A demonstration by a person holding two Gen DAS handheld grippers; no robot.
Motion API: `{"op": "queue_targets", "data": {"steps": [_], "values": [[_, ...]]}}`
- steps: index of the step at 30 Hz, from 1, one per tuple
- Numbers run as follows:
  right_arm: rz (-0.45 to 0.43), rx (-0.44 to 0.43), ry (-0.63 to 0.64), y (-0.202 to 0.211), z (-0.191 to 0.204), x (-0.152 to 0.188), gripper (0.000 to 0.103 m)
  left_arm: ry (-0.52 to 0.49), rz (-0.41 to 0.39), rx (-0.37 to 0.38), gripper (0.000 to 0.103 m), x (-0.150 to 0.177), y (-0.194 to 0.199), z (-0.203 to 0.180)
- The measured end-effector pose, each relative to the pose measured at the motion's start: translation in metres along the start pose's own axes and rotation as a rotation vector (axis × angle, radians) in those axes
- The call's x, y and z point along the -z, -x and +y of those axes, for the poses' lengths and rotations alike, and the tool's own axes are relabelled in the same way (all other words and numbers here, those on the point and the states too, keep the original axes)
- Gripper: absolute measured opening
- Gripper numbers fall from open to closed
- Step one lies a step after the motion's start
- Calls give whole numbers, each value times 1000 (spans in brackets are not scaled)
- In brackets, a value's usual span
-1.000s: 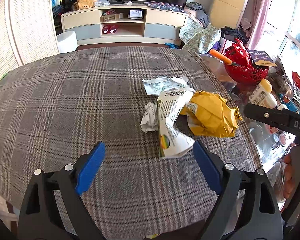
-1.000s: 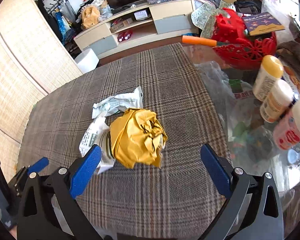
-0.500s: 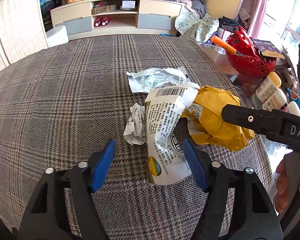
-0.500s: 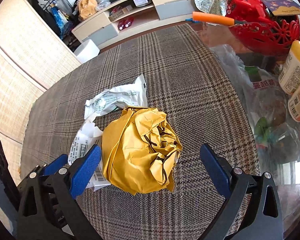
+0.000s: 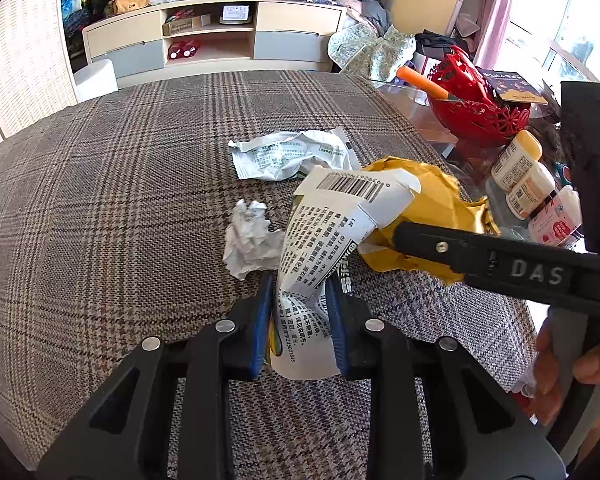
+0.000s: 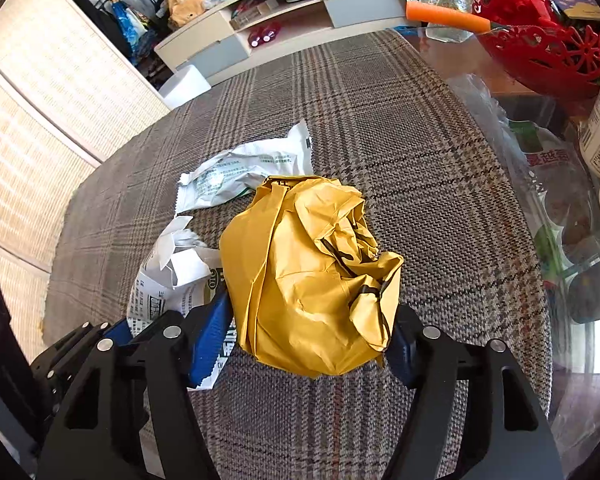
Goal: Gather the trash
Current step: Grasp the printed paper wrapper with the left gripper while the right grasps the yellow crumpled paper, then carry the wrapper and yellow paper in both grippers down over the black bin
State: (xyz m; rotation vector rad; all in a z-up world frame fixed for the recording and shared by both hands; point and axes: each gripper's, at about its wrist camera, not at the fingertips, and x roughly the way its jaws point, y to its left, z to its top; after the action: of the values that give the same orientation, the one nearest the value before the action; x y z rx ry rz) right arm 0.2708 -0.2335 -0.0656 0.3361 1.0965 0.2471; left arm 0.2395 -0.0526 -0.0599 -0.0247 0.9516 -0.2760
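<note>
Nearest, left gripper (image 5: pixel 302 312) clamped on the lower end of the printed white wrapper (image 5: pixel 332 236), blue pads pressing both sides of the crumpled sheet, which trails forward across the plaid tablecloth (image 5: pixel 112 216). Beside it, right gripper (image 6: pixel 308 332) closed around the crumpled yellow paper ball (image 6: pixel 312 272), one blue pad at its left flank, the other mostly hidden behind the right edge; ball seemingly squeezed, resting on the cloth. Probably the grasping step of the collection, both pieces caught but not yet lifted. Just left of the wrapper, a small white paper wad (image 5: pixel 250 236), loose. Farther on, a flattened white-and-green packet (image 5: pixel 292 154), also untouched. Beyond, at the table's right edge, a red basket (image 5: pixel 480 112) and bottles (image 5: pixel 528 178). Next, likely: lifting both loads clear without dragging the wad along, carrying them to a bin not visible, then returning for the remaining two scraps.
</note>
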Motion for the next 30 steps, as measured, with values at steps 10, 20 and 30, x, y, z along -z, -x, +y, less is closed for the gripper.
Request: {"op": "queue_targets", "data": {"steps": [10,20,30], "values": [[-90,17,37,71,2,20,67,-4,-46,-34,24,8,58,-7],[-166,53,145,163,21,93,67,7,-83,-21,24,68,146,-32],[-132,43,146,188,13,183,68,37,-54,14,25,160,178,-44]]}}
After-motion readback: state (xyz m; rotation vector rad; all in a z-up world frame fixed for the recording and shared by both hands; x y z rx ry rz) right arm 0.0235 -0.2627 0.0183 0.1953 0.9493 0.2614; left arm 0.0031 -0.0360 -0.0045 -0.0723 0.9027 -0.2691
